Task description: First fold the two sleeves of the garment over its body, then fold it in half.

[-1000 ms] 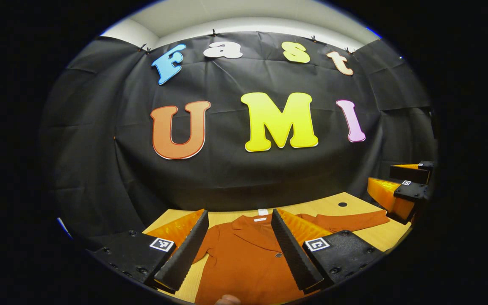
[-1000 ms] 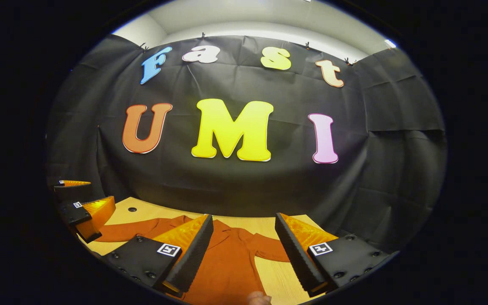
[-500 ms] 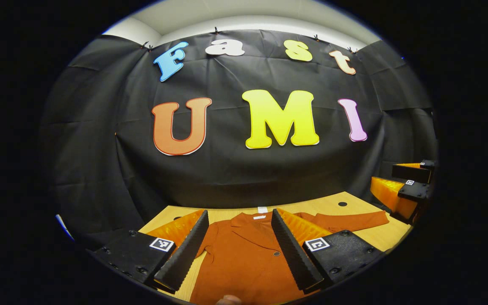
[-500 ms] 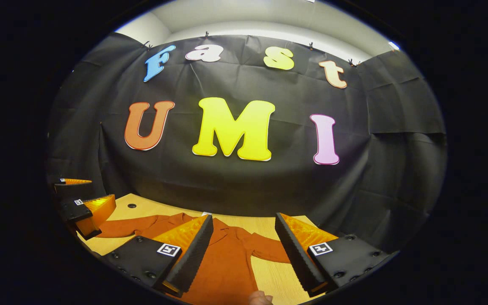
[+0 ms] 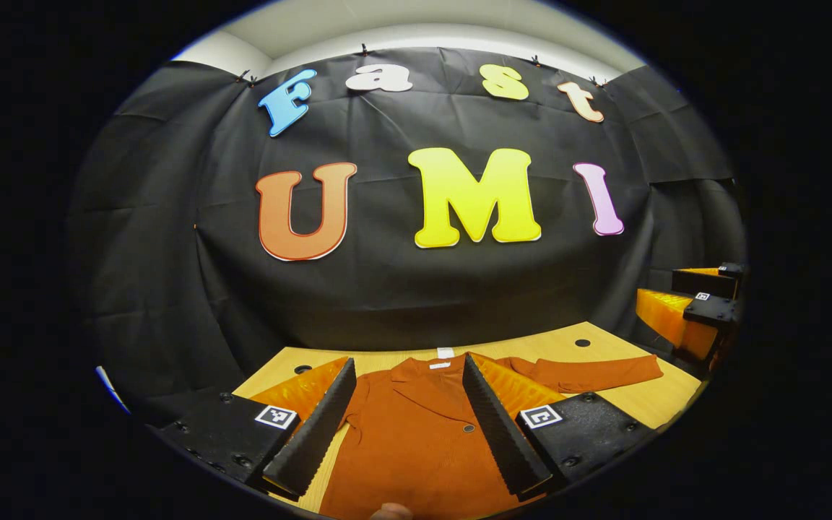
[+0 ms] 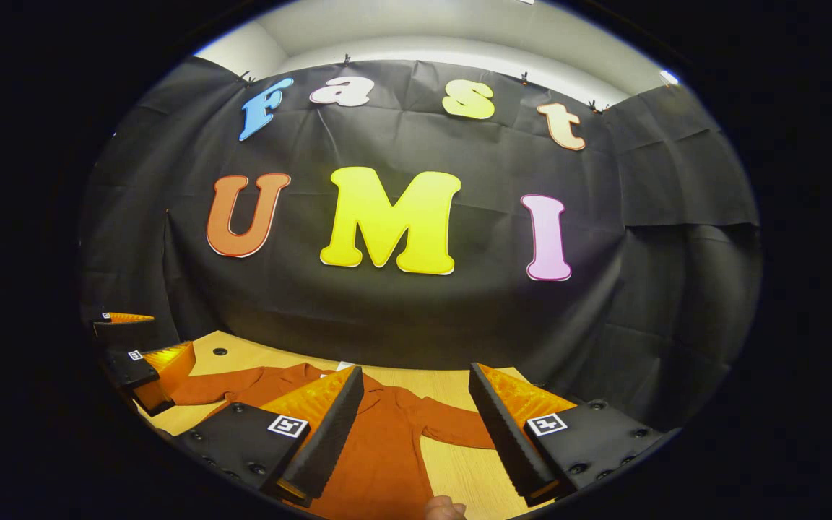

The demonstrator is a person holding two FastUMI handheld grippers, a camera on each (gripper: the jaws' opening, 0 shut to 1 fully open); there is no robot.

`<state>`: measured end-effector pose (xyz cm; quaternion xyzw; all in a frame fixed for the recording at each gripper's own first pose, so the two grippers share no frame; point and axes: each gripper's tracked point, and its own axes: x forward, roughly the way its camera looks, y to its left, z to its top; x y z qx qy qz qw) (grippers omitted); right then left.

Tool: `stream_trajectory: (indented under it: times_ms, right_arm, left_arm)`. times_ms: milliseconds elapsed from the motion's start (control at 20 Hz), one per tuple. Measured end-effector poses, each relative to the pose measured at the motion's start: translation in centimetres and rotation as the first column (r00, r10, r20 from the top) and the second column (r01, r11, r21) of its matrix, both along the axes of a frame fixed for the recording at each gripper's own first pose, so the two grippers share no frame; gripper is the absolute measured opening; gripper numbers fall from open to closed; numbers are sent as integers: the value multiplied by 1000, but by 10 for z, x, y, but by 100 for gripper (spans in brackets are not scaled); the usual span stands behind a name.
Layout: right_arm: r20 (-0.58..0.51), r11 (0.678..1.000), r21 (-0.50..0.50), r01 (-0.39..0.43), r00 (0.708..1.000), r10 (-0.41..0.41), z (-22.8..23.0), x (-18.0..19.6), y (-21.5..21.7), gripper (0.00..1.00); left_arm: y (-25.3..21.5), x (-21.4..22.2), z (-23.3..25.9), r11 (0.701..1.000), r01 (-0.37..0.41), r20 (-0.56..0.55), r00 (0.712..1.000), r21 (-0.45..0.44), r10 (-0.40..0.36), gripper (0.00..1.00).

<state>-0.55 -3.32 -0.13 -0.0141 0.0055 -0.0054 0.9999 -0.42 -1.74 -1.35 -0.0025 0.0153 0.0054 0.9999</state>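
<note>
Low in both views, the rust-orange garment [image 5: 416, 440] lies flat on the wooden table [image 5: 647, 401], sleeves spread. Left gripper [image 5: 405, 426] and right gripper [image 6: 416, 433] hover above it, spread wide, holding nothing. Pinching a sleeve too shallowly could let it slip mid-fold.

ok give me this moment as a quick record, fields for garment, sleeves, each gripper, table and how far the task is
garment: rust-orange jacket lying flat, front up, collar toward the booth wall
sleeves: both spread outward on the table, one in the left gripper view, one in the right gripper view
left gripper: open, above the jacket body, holding nothing
right gripper: open, above the jacket, holding nothing
table: light wood, small dark hole near the far edge
task progress: no fold made yet
</note>
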Motion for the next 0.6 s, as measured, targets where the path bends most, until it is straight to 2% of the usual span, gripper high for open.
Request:
stream_trajectory:
  times_ms: [400, 600]
  right_arm:
    - [-15, 1000, 12, 16, 1000, -16, -6, -1, -10, 94]
    - [-56, 997, 34, 72, 996, -70, -20, 10, -31, 93]
  left_arm:
    - [-4, -2, -5, 1000, 3, -12, 1000, -1, -3, 96]
    - [-8, -3, -9, 1000, 11, -26, 1000, -1, -11, 96]
